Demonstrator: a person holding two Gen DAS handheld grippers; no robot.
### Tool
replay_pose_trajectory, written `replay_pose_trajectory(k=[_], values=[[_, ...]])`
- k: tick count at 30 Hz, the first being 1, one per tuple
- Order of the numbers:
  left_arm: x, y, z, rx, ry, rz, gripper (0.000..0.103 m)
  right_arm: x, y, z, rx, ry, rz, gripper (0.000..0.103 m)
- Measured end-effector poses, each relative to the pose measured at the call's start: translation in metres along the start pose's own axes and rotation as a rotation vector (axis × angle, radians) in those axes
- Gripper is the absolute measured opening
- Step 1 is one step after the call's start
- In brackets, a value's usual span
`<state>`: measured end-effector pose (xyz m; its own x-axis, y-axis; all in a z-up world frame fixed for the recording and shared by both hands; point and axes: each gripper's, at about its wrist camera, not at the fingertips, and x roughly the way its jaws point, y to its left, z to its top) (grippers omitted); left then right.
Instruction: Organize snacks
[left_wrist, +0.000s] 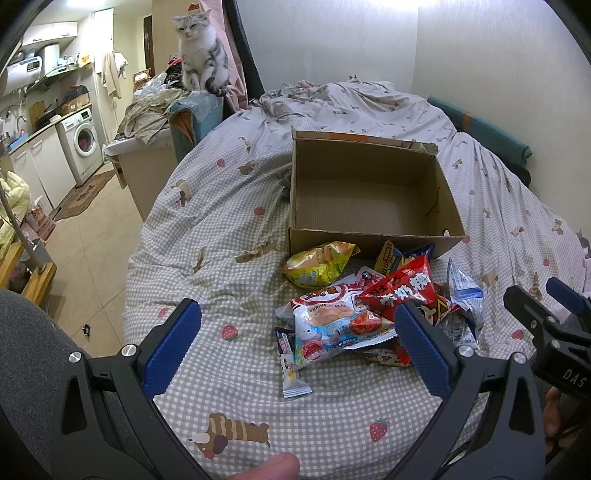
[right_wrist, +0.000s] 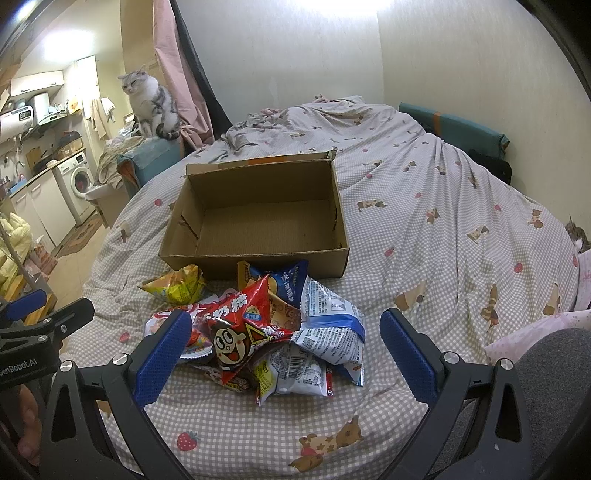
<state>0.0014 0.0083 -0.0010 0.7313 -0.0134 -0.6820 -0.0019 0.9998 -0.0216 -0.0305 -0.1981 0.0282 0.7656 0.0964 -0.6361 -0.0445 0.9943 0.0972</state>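
Note:
A pile of snack bags lies on the checked bedspread in front of an empty cardboard box (left_wrist: 369, 236) (right_wrist: 258, 264). On top sits a red bag with a cartoon face (left_wrist: 402, 291) (right_wrist: 236, 332). Beside it are a white shrimp-flakes bag (left_wrist: 332, 328), a yellow bag (left_wrist: 317, 264) (right_wrist: 177, 286), a blue bag (right_wrist: 288, 284) and white-and-blue packets (right_wrist: 328, 328). My left gripper (left_wrist: 295, 332) is open above the pile's left side, holding nothing. My right gripper (right_wrist: 286, 332) is open and straddles the pile from above.
A grey and white cat (left_wrist: 201, 51) (right_wrist: 149, 105) sits on a blue chair back beyond the bed's left edge. The bed (left_wrist: 221, 229) drops off to a tiled floor on the left. A wall bounds the right side. Kitchen units and a washing machine (left_wrist: 83, 142) stand far left.

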Motion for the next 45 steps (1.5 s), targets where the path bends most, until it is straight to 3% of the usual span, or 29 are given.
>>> replay_pose_trajectory(k=[30,35,39,45], values=[[0.005,0.004,-0.008,-0.012,0.023,0.003,0.103,0.0,0.001,0.0,-0.003,-0.002,-0.002,0.103],[0.004,0.0,0.006,0.006,0.103,-0.027,0.103,-0.006,-0.001,0.016,-0.019,-0.003,0.01,0.103],[0.013,0.009,0.028,-0.003,0.167,0.013,0.103,-0.006,-0.018,0.04,0.006,0.016,0.033,0.103],[0.062,0.036,0.026,-0.045,0.396,0.071,0.103,0.013,-0.044,0.061,0.073,0.12,0.061,0.103]])
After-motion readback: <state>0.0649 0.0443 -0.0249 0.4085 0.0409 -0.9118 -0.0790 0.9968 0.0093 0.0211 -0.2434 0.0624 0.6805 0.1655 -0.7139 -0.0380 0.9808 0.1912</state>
